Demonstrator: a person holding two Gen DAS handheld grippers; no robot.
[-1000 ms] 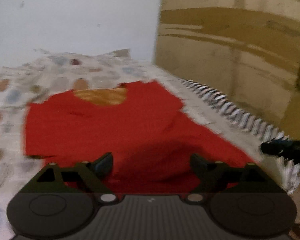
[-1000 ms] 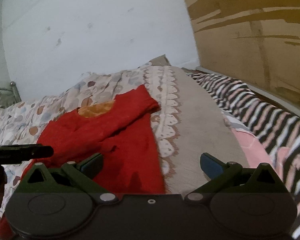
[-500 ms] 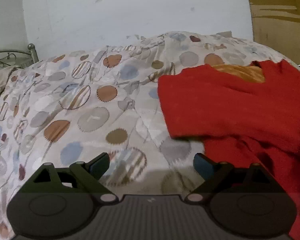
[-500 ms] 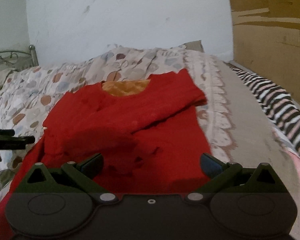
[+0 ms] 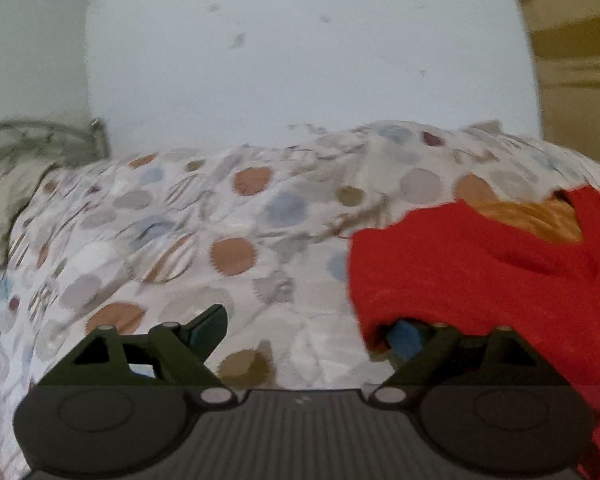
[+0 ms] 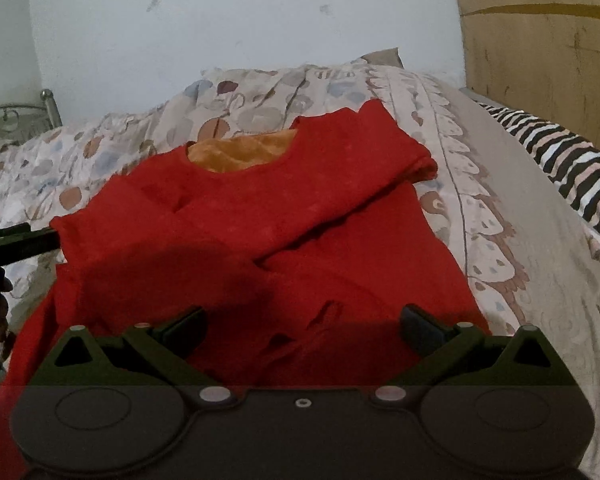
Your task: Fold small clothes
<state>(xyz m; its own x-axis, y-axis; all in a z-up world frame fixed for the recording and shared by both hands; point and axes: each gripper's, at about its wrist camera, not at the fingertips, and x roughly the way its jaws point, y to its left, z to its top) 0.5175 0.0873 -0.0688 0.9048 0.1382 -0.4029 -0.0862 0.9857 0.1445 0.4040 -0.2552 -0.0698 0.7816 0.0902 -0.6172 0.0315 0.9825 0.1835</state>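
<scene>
Garment: red top with an orange lining at the neck, spread on the bed, one sleeve folded across the chest.
Hidden: near hem of the red top under the right hand-held gripper body; its right side cut off by the frame in the left wrist view.
Hard to make out: left wrist view blurred; lower part of the top in dark shadow in the right wrist view.
Left hand-held gripper: jaws spread wide, one blue pad tucked under the top's left edge, the other over bare spotted bedspread; seen as a dark bar at that edge in the right wrist view.
Right hand-held gripper: jaws wide apart, nothing between them, low over the lower part of the top.
Edges: top's right side near the scalloped border of the bedspread; striped cloth beyond, along the wooden panel.
Open room: bare bedspread left of the top, up to the metal headboard and white wall.
</scene>
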